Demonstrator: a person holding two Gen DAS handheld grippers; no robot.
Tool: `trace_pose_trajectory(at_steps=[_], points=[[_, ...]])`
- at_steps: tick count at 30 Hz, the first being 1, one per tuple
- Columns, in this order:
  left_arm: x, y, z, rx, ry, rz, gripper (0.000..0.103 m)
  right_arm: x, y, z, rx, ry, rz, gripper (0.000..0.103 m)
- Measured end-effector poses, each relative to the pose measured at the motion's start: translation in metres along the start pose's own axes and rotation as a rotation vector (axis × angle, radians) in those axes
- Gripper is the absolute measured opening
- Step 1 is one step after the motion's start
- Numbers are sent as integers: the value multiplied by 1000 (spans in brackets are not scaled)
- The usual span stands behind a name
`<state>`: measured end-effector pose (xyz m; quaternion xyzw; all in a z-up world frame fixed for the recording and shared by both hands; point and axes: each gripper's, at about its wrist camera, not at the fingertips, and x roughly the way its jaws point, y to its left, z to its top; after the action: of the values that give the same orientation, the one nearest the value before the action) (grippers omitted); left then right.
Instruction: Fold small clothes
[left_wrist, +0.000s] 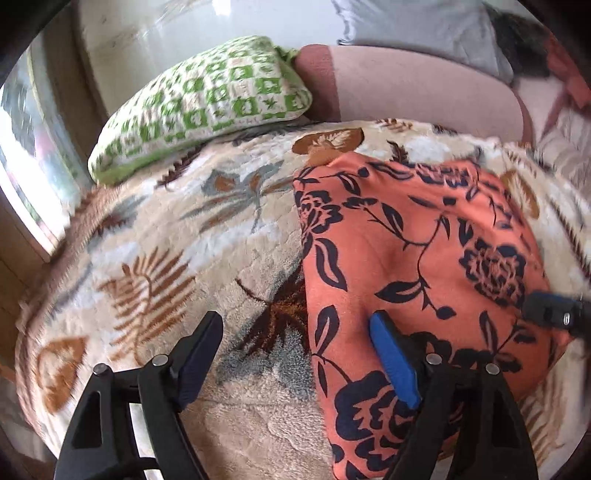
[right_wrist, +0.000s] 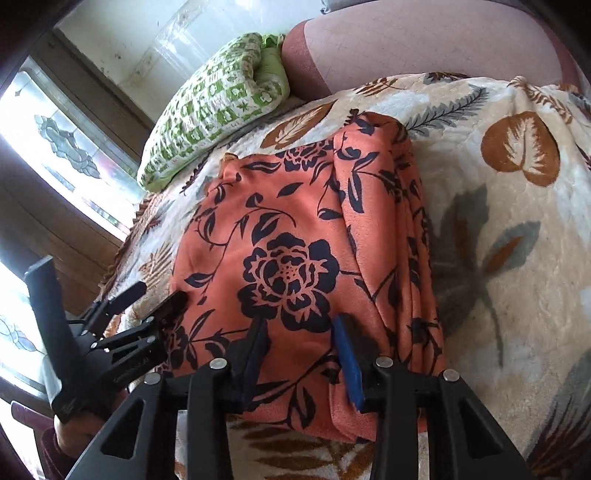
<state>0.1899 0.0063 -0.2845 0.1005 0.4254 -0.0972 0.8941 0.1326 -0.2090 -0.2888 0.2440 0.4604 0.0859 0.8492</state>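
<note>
**Folded orange garment on the blanket, both claws over it**

An orange garment printed with dark navy roses and leaves (right_wrist: 295, 258) lies folded into a thick rectangle on a plush cream blanket with brown and grey leaf patterns (right_wrist: 498, 258). In the right wrist view it fills the centre of the frame, its stacked layered edges showing along its right side. In the left wrist view it occupies the right half of the frame.

The left gripper (left_wrist: 295, 343) stands with its jaws spread wide. Its blue-padded finger (left_wrist: 393, 360) sits over the garment's lower part, while the other black finger (left_wrist: 199, 347) is out over bare blanket, so the cloth's left edge runs between them. Nothing is clamped. The same gripper shows at the lower left of the right wrist view, beside the garment's near left corner.

The right gripper (right_wrist: 301, 350) hovers at the garment's near edge, jaws partly apart, at the bottom centre of its own frame. Both fingers frame a strip of the orange fabric; I can't tell whether the pads actually pinch it.

A green-and-white checked pillow (left_wrist: 207, 99) lies at the upper left, touching the blanket's far edge, next to a pink bolster (left_wrist: 406, 88). A patterned glass window (right_wrist: 62, 140) fills the left edge of the right wrist view.
</note>
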Motion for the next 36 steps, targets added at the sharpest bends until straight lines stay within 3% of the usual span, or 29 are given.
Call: trace_pose_trajectory(at_steps=[2, 5, 9, 14, 18, 25, 30, 36], points=[[-10, 2, 1, -27, -14, 7, 82, -14, 7, -4, 6, -24, 11, 49], [-37, 0, 3, -34, -67, 58, 82, -49, 20, -17, -21, -129, -17, 59], [-83, -2, 5, -38, -136, 57, 83, -91, 47, -29, -98, -233, -118, 60], [-140, 3, 12, -57, -208, 64, 83, -142, 73, -36, -151, -318, -163, 61], [-181, 7, 16, -61, -256, 72, 84, -169, 99, -44, -201, -349, -206, 65], [-238, 13, 16, -68, -329, 92, 84, -209, 129, -65, -224, -392, -209, 65], [-261, 19, 16, -87, -355, 94, 95, -228, 143, -73, -264, -422, -225, 66], [-283, 20, 15, -71, -388, 120, 95, -243, 156, -77, -283, -449, -227, 68]])
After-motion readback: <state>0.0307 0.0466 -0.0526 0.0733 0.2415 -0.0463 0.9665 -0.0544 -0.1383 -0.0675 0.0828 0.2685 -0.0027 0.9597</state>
